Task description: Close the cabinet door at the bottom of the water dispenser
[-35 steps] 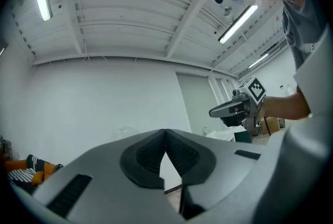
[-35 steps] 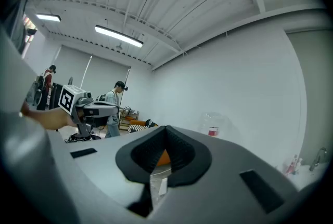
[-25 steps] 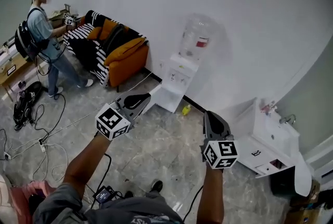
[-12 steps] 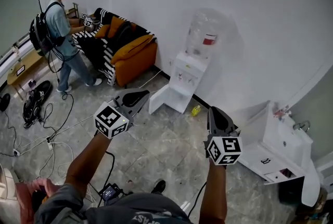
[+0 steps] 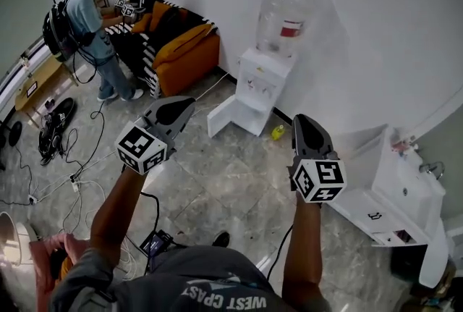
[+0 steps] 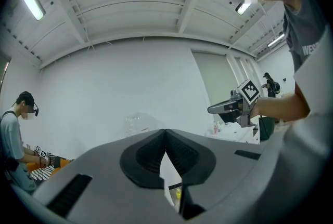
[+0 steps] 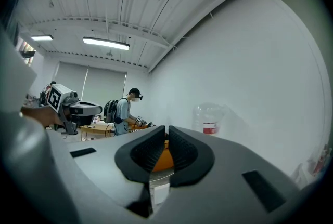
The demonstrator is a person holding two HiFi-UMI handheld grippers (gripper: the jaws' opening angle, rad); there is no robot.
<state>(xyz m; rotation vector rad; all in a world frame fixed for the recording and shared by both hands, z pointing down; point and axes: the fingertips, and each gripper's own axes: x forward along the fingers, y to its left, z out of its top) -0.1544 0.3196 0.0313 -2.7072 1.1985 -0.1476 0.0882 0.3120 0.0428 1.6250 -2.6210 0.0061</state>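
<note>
The white water dispenser stands against the wall with a clear bottle on top. Its bottom cabinet door stands open, swung out to the left over the floor. My left gripper is shut and empty, held level, pointing at the door from a short way off. My right gripper is shut and empty, to the right of the dispenser's base. In the left gripper view the jaws meet at the tips. In the right gripper view the right gripper shows only a thin slit, with the bottle ahead.
An orange sofa with striped cushions stands left of the dispenser, and a person with a backpack is beside it. Cables trail over the floor at left. A small yellow object lies by the dispenser's base. A white sink cabinet is at right.
Both grippers have moved forward toward the dispenser, which now looks nearer and larger. The jaws stayed shut. The cabinet door is still open.
</note>
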